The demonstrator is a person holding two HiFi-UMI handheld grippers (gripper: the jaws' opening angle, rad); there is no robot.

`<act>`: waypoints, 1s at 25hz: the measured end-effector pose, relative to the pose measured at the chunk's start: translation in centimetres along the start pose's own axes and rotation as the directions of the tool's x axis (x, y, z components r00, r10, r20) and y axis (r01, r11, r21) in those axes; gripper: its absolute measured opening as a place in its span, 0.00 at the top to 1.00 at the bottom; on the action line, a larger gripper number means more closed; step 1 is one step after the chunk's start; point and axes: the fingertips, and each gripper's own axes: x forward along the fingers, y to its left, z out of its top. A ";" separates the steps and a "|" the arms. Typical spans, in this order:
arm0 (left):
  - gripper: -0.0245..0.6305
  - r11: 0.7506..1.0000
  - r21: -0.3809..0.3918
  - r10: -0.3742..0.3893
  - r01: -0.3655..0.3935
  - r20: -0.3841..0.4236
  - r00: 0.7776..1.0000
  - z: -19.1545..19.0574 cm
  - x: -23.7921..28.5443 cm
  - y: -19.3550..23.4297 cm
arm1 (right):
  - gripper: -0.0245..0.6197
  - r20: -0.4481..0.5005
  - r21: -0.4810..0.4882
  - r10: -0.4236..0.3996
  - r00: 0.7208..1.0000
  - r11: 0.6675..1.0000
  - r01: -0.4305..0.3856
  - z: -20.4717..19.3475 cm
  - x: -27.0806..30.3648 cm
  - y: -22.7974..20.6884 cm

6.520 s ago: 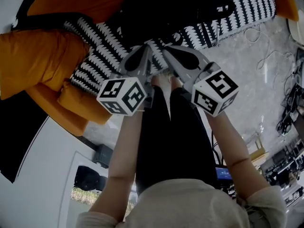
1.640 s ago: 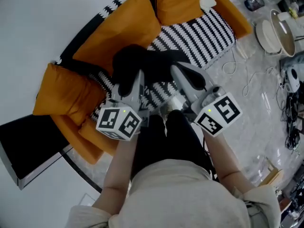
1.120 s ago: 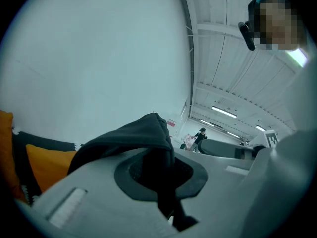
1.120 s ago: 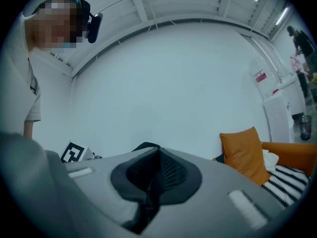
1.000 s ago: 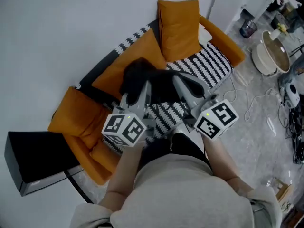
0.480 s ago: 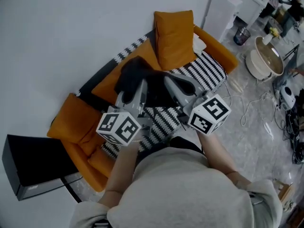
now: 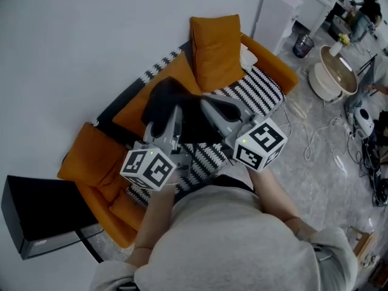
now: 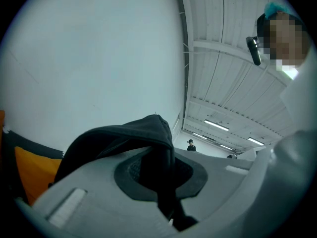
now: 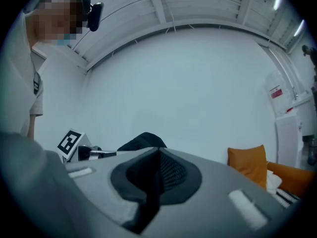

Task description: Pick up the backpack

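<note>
left gripper [image 8: 161, 172]: clamping shut on a fold of black fabric, pointing level at the left in the head view [image 7: 160, 125]
right gripper [image 9: 156, 175]: pinching a dark strap between closed jaws, sitting just beside the other tool [image 7: 209, 107]
backpack [image 7: 182, 111]: hanging bunched between both grippers, over the striped cover [image 7: 257, 90]; draping across the left jaws [image 8: 119, 138]
sofa [image 7: 273, 65]: lying below, carrying an orange cushion [image 7: 215, 47] leaning upright against its back
wall [image 9: 198, 93]: filling the background, plain and pale
</note>
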 end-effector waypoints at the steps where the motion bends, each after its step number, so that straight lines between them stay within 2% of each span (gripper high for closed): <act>1: 0.92 1.000 -0.002 0.001 -0.001 0.003 1.000 -0.1 -0.1 -0.1 | 0.96 -0.002 -0.005 0.003 1.000 1.000 -0.003 0.0 0.0 0.1; 20: 0.92 1.000 -0.007 0.016 -0.016 -0.008 1.000 -1.0 -0.4 -0.9 | 0.96 -0.035 -0.029 -0.011 0.999 1.000 0.010 -0.7 -1.4 0.8; 25: 0.92 1.000 -0.004 0.020 -0.020 -0.008 1.000 -1.0 -0.5 -1.0 | 0.96 -0.052 -0.025 0.009 0.999 1.000 -0.010 -1.2 -1.3 1.4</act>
